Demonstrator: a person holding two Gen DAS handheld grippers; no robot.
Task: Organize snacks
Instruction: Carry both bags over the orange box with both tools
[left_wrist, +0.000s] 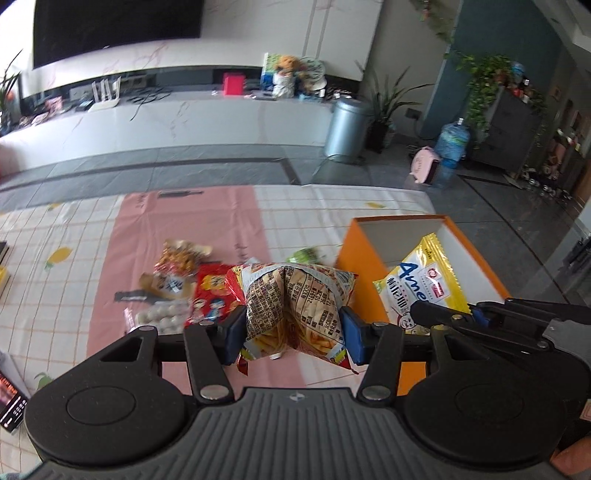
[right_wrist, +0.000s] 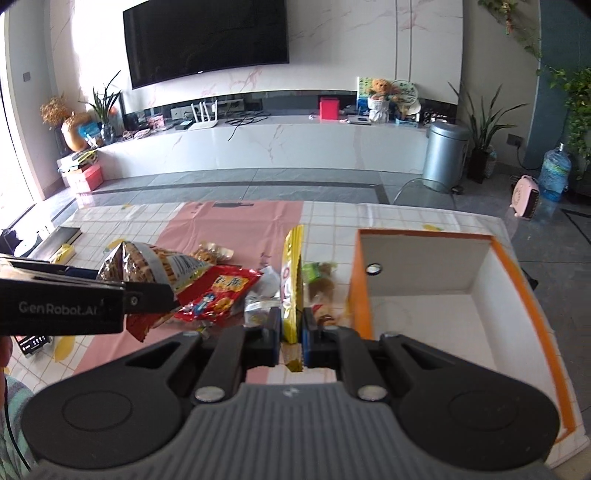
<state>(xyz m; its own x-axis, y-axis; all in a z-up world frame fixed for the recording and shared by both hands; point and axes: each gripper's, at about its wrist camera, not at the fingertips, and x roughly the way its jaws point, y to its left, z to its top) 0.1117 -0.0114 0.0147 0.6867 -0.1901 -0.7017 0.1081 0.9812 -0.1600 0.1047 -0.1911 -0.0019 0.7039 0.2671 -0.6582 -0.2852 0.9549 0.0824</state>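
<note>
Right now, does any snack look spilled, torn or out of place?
Nothing looks spilled or torn. The only oddity: the french-fry bag is squeezed into a deep crease by the left gripper. Loose packets lie in a heap outside the orange box.

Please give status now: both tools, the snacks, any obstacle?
Left tool shut on puffy fries-print snack bag. Right tool shut on flat yellow packet. Orange box with white inside empty, path clear.

2 black two-finger grippers: left gripper (left_wrist: 291, 332) w/ 1 puffy printed fries bag (left_wrist: 295, 299) betw. its pads, right gripper (right_wrist: 291, 332) w/ 1 flat yellow foil packet (right_wrist: 291, 280). 1 orange cardboard box w/ white inside (right_wrist: 424, 251) just right of right gripper. Ahead-left on cloth: 1 red crinkly snack bag (right_wrist: 218, 295), 1 clear pack of white balls (left_wrist: 162, 317), 1 green wrapped snack (right_wrist: 314, 271).
</note>
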